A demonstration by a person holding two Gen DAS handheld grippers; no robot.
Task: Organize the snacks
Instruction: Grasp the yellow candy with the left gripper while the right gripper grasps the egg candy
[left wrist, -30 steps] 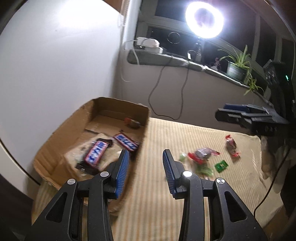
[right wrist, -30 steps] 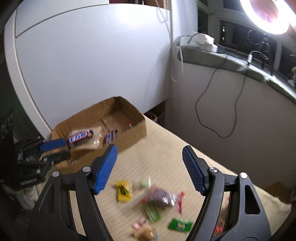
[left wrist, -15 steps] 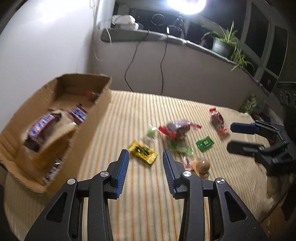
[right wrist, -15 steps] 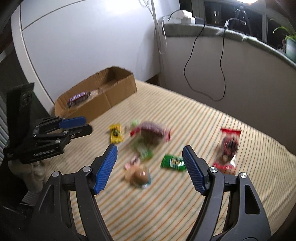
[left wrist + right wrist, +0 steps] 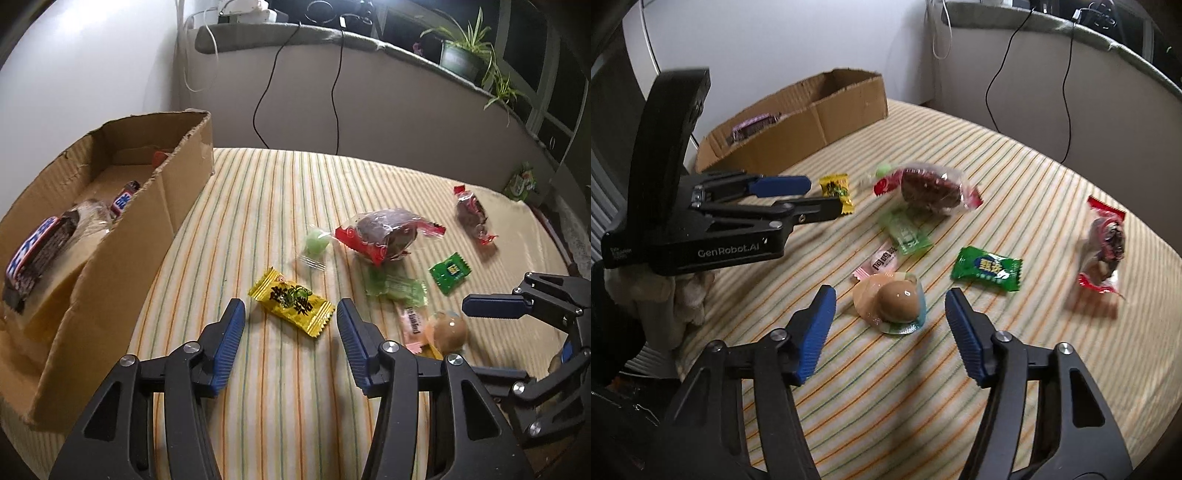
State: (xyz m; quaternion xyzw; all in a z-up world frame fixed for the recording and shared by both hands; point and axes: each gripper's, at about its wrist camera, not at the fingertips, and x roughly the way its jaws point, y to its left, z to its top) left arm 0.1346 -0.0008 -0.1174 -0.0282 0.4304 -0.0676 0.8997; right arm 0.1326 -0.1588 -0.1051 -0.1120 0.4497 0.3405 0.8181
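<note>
Pick-up step: left gripper (image 5: 290, 317) gapes around yellow candy (image 5: 290, 301), right gripper (image 5: 889, 301) gapes around jelly cup (image 5: 892, 301); next, close.

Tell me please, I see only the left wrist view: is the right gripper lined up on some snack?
Observer: Yes. In the right wrist view the right gripper is open, and the brown dome jelly lies between its fingers, not yet gripped.
Operator: Does anything touch that jelly?
Observer: The pink wrapper lies against its far edge. The green packet lies apart from it, to the right.
Operator: How does my left gripper look from that side?
Observer: The left gripper is open, and its lower finger covers part of the yellow candy. I cannot tell whether it touches the candy.
</note>
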